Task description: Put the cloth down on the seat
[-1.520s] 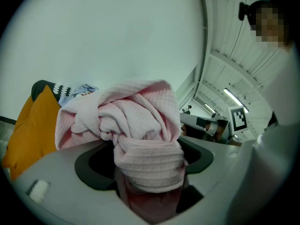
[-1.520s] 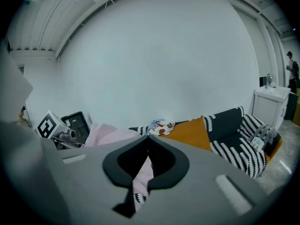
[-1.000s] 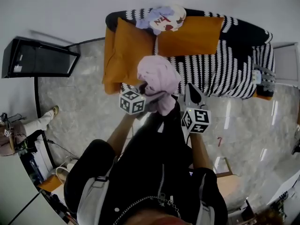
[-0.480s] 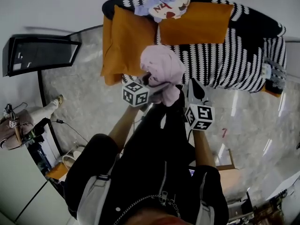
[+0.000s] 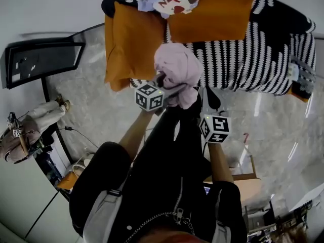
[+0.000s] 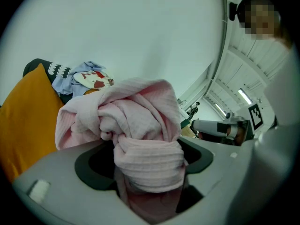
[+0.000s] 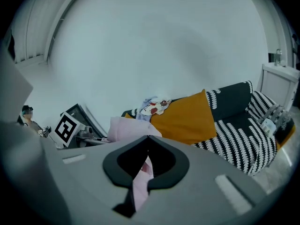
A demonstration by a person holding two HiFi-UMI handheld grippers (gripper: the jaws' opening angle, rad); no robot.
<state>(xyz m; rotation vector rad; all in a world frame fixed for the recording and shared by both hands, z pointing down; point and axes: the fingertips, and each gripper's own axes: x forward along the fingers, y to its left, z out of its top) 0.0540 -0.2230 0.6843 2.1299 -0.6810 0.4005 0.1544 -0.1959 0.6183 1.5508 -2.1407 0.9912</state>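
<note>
Grip: our left gripper [image 6: 149,182] clamps the bunched pink cloth [image 5: 177,70], and our right gripper [image 7: 146,142] pinches a hanging fold | Cloth: in the air at the sofa's front edge | Seat [image 5: 238,65]: striped, beside the orange cushion [image 5: 131,44] | Our judgement: carry it over the stripes, lower it until it rests, then release both.

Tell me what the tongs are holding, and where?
A pink cloth. The left tongs grip its bunched middle; the right tongs pinch a thin edge.

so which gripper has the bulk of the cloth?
The left gripper: the pink cloth is bunched up over its jaws. The right gripper pinches only a thin strip.
</note>
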